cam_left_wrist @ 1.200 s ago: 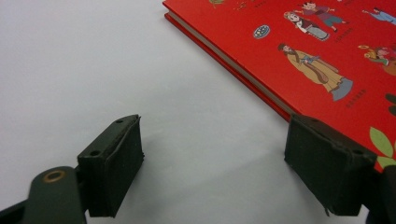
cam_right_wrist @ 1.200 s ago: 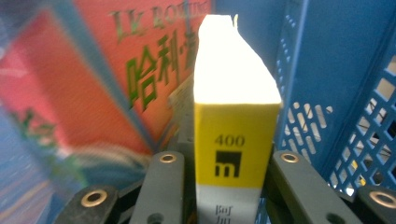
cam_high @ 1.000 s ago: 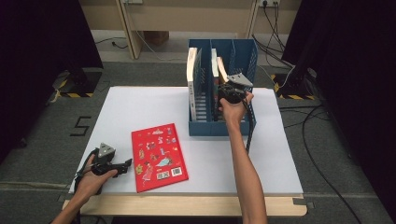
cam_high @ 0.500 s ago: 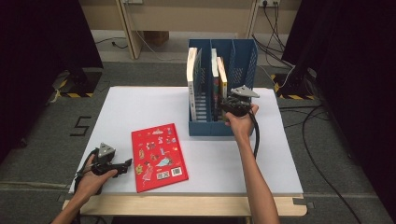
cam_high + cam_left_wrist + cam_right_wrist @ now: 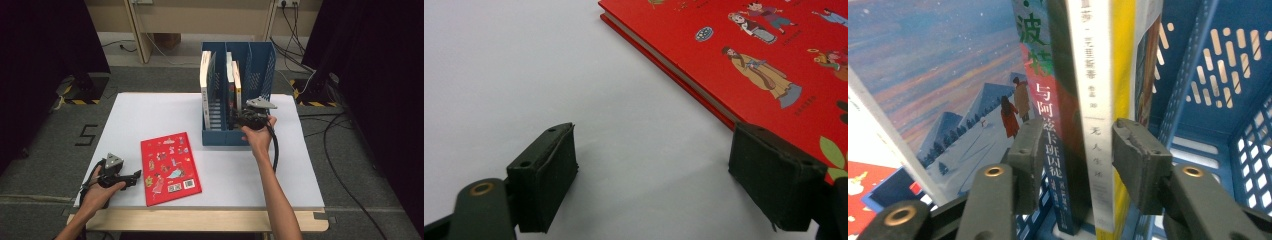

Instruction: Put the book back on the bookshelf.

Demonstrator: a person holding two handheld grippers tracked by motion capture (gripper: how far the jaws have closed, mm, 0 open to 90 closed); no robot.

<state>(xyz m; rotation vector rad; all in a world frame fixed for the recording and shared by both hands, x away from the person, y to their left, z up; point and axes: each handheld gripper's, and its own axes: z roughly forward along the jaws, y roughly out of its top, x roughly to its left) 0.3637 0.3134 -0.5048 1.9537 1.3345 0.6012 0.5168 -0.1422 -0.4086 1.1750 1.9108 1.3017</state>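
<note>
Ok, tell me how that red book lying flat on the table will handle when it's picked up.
The red book looks hardbound, so probably stiff. Lying flat on the table, its edge leaves little to grip; its glossy cover may slide when pushed.

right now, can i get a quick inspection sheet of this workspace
surface: white table, wooden front edge, bare between the things.
job's things: blue file rack with three books upright; the white-spined book stands between the right gripper's jaws; a red picture book lies flat near the front.
clutter: nothing seen.
grippers: right gripper at the rack, jaws just opening, pads off the spines; left gripper rests open beside the red book's edge.
cables: black cable trails from the right gripper; more lie on the floor at right.
surroundings: grey floor, dark curtains, hazard-striped feet.
</note>
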